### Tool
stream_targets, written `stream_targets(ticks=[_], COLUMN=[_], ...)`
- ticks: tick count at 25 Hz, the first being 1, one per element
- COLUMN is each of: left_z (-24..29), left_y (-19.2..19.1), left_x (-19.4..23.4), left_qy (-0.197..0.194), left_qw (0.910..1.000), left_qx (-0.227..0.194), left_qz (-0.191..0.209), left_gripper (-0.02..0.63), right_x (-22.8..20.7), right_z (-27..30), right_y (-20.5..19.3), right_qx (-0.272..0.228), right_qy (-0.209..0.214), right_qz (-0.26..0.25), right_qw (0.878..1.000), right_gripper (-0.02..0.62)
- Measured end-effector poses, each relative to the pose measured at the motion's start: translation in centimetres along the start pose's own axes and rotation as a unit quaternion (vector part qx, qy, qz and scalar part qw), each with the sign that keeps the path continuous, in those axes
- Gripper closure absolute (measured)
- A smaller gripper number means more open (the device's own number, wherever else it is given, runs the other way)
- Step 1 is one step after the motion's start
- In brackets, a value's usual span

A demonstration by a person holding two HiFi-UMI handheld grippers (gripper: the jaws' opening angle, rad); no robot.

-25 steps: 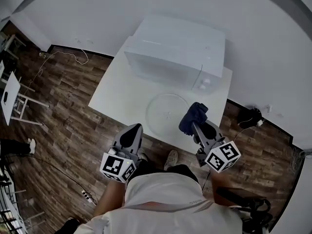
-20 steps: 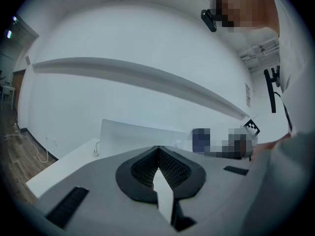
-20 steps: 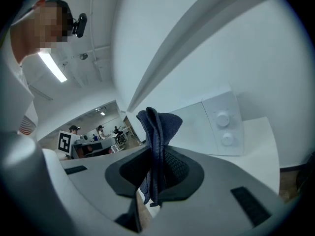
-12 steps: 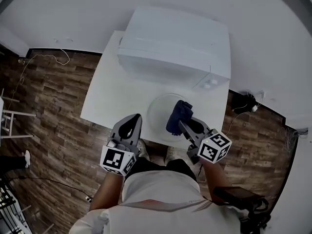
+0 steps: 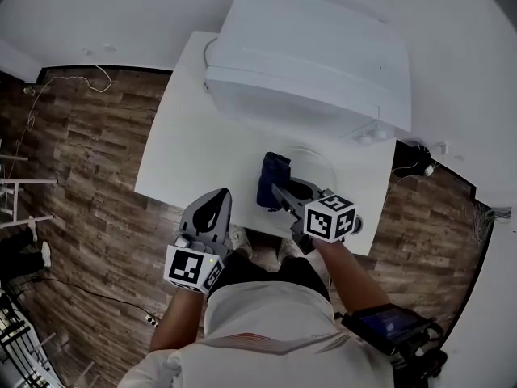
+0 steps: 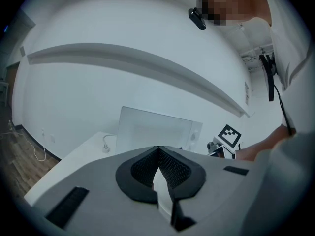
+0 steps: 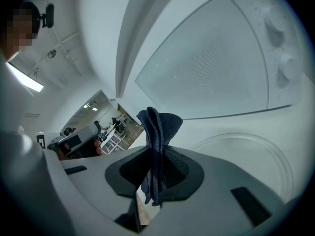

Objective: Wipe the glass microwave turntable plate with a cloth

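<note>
The round glass turntable plate lies on the white table in front of the microwave; its near rim also shows in the right gripper view. My right gripper is shut on a dark blue cloth, which hangs bunched over the plate's left edge; whether it touches the glass I cannot tell. The same cloth stands up between the right gripper's jaws. My left gripper hovers at the table's near edge, left of the plate, jaws closed on nothing.
A white microwave with its door shut fills the back of the table. Its cord and plug lie on the table at the left. The table's near edge is just under both grippers. Cables lie on the wooden floor.
My right gripper has carried the cloth leftward, from the plate's right side to its left edge. The left gripper has stayed near the table's front edge.
</note>
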State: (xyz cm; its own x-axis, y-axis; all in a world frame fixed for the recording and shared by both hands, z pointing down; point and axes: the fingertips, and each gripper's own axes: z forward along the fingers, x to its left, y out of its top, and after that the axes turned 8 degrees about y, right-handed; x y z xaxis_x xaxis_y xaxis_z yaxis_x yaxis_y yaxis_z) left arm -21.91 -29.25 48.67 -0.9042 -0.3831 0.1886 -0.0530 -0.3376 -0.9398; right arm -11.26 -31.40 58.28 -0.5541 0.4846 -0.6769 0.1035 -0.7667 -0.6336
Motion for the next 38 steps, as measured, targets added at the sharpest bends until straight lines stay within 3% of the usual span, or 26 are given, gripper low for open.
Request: stream_targets(ticks=[6,13,18,38], left_z=[-0.5,-1.2,-0.6,1.3], left_y=[-1.6,-1.7,-2.0,-2.4], left_x=[1.2,1.9,1.4,-4.9], left_qy=[0.013,0.019,0.012,-0.033], left_qw=[0.9998,0.9991,0.9991,0.9988], left_qx=[0.017,0.029,0.03,0.034], left_qz=[-0.005,-0.025,-0.026,-0.015], left_gripper=[0.595,0.597,0.597,0.597], right_x=[-2.8,-6.6,-8.9,-16.3], right_z=[3.6,4.5,2.2,-12.7], right_y=[-2.5,-3.5,-3.5,-4.0], right_qx=[0.046,0.065,0.052,0.02], right_qy=[-0.01,-0.062,-0.09,-0.211], right_qz=[0.016,0.029,0.062,0.094], right_qw=[0.999,0.996,0.993,0.973], right_gripper=[0.534,0.534,0.534,0.534])
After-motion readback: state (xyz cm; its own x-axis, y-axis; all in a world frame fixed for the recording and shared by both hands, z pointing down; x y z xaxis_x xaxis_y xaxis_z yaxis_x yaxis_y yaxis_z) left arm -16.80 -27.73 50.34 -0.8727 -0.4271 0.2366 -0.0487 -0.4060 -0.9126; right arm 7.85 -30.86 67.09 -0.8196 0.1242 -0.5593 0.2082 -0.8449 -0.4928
